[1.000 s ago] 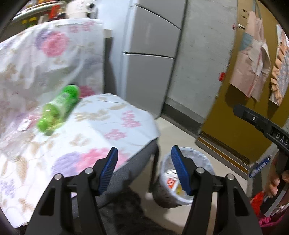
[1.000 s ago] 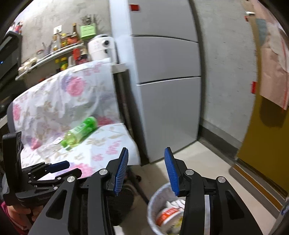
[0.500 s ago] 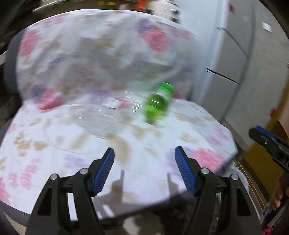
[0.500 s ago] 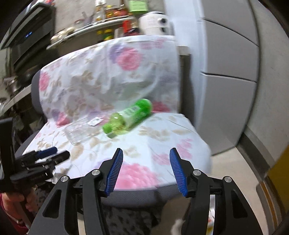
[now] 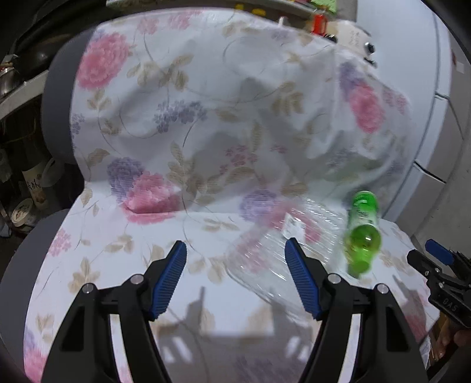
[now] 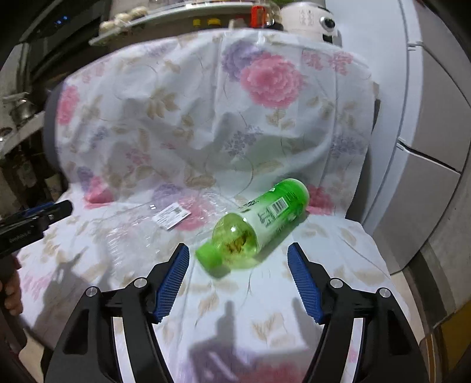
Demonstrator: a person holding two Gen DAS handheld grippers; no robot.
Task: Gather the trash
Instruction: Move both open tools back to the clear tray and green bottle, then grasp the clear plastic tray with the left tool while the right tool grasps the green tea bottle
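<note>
A green plastic bottle (image 6: 256, 224) lies on its side on the flowered cloth of a chair seat (image 6: 265, 309), cap toward me. My right gripper (image 6: 238, 277) is open and empty, just short of the bottle's cap. A clear plastic wrapper (image 6: 138, 227) with a white label lies left of the bottle. In the left wrist view my left gripper (image 5: 235, 277) is open and empty, with the wrapper (image 5: 279, 253) just ahead of its right finger and the bottle (image 5: 362, 232) further right.
The chair's back (image 5: 220, 103) rises behind the seat under the same flowered cloth. A grey refrigerator (image 6: 426, 117) stands to the right. Shelves with jars and a white appliance (image 6: 309, 17) are behind the chair. Dark clutter and bottles (image 5: 32, 182) sit left of the chair.
Both grippers swung left from the bin and floor to face the chair seat and moved closer. The right gripper now sits just before the bottle. Both stay open.
</note>
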